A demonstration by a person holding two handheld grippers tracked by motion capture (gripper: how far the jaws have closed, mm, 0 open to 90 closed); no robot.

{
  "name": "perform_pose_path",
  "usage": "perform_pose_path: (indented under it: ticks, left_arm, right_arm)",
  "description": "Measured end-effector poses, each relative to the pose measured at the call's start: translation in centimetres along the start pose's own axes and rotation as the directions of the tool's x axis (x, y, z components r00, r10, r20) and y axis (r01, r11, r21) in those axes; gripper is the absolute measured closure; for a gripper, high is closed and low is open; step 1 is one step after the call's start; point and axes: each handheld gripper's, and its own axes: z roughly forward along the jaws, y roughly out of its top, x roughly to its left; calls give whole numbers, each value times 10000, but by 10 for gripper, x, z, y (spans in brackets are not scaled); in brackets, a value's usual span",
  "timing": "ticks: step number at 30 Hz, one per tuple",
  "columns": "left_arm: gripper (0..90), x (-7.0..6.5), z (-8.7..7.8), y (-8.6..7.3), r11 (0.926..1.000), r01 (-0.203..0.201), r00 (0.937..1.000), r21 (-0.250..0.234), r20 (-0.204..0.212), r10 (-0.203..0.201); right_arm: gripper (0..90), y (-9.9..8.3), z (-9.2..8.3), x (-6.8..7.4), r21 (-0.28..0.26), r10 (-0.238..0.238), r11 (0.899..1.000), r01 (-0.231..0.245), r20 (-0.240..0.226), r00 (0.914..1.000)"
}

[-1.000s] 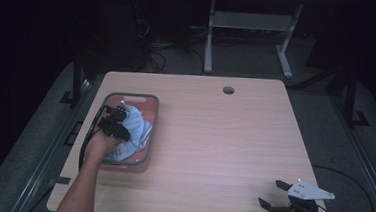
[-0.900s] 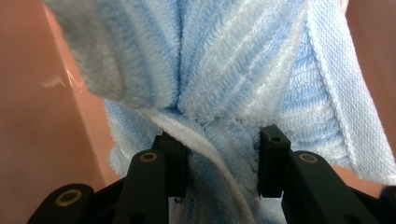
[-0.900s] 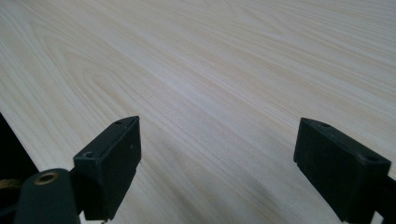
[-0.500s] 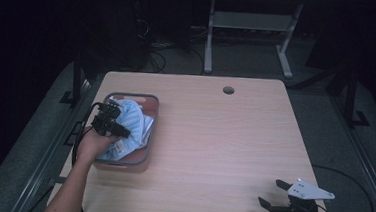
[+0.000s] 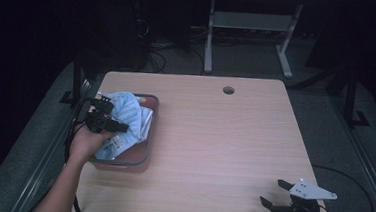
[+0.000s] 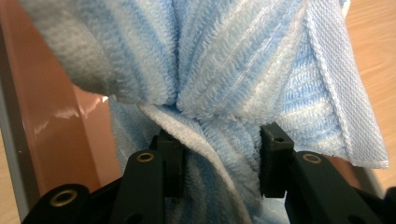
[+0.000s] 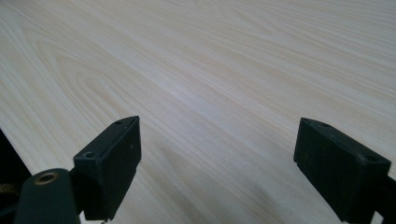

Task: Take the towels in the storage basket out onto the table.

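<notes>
Ribbed blue terry towel (image 6: pixel 224 70) — bunched

Left tool (image 5: pixel 106 120) shifted from over the middle of the brown tray (image 5: pixel 150 128) toward its left rim, nearer the surface's (image 5: pixel 214 138) left edge, and lifted. Jaws lately eased a touch wider, yet pinched on a bunched fold of the blue striped towel (image 5: pixel 128 114). Towel dragged along: gathered and raised at the tray's far left end, heaped higher against the rim than before, with more of the folded pale cloth (image 5: pixel 118 143) beneath laid bare.
</notes>
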Motion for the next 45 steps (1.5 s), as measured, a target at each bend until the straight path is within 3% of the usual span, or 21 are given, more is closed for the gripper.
perform_pose_path:
  ticks: [6, 12, 18, 25, 37, 45]
  left_arm:
    - [610, 1, -15, 1, 9991, 101, 9992, -401, 394, -85]
    - [610, -2, -26, 4, 9987, 52, 9997, -514, 226, -40]
    - [609, -9, -31, 11, 9976, 30, 9987, -696, 504, 5]
    - [609, -21, -32, 22, 9961, -171, 9964, -871, 807, 242]
    - [610, -34, -30, 32, 9949, -448, 9938, -901, 973, 535]
    - [609, -52, -31, 42, 9908, -859, 9871, -1050, 1258, 989]
  right_arm:
    - [144, 0, 0, 0, 9, -26, 10000, 26, -21, 10000]
    - [144, 0, -1, -1, -25, -9, 10000, 9, -8, 10000]
    - [144, 0, -2, -2, -60, 80, 9999, -80, 13, 10000]
    - [144, 0, -2, -3, -66, 96, 9999, -96, -16, 10000]
    - [144, 0, -1, -3, -56, 7, 10000, -8, -85, 10000]
    - [144, 1, -1, -2, -51, 35, 10000, -35, -77, 10000]
